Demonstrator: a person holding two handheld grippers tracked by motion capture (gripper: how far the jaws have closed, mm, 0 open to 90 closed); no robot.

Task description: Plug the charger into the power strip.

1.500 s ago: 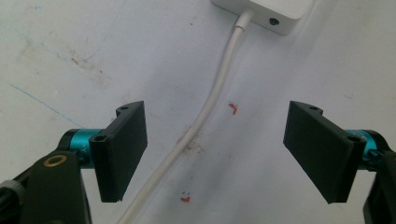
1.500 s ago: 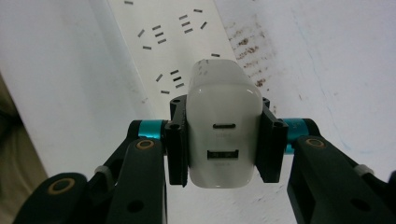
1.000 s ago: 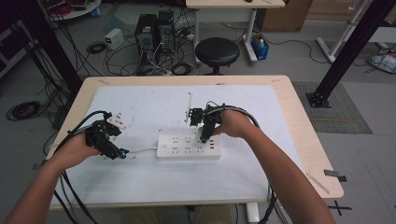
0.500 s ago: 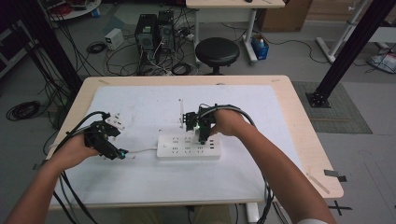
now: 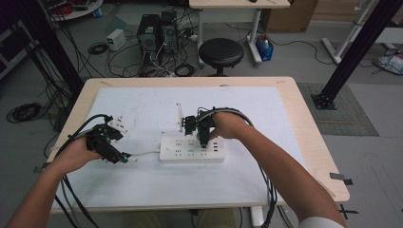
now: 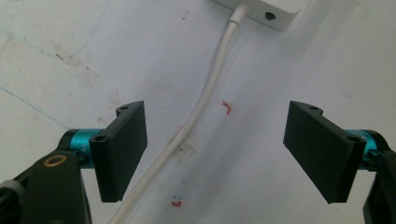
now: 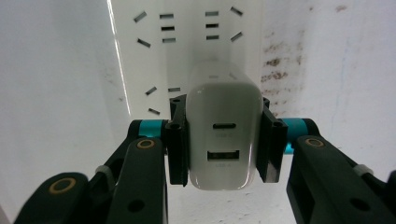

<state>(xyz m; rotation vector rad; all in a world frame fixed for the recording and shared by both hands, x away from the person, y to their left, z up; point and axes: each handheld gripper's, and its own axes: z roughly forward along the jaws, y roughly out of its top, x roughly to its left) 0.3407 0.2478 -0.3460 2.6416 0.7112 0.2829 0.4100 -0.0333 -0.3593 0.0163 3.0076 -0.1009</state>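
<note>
White rounded USB charger block (image 7: pixel 223 140) sits clamped between my right gripper (image 7: pixel 223 142) jaws, pads pressing both its sides, directly over the white plastic power strip (image 7: pixel 187 56). Right gripper view gives its two ports and the strip's socket slots beyond; high view hides the charger behind my right gripper (image 5: pixel 203 137) and hand, over the power strip (image 5: pixel 190 151) on the white-covered wooden table (image 5: pixel 304 118). My left gripper (image 6: pixel 215 154), jaws apart and holding nothing, hangs over the strip's white cable (image 6: pixel 205 98); high view puts the left gripper (image 5: pixel 114 151) just left of the strip. Versus a second ago: right gripper has come slightly down and toward the left gripper; left unchanged.
</note>
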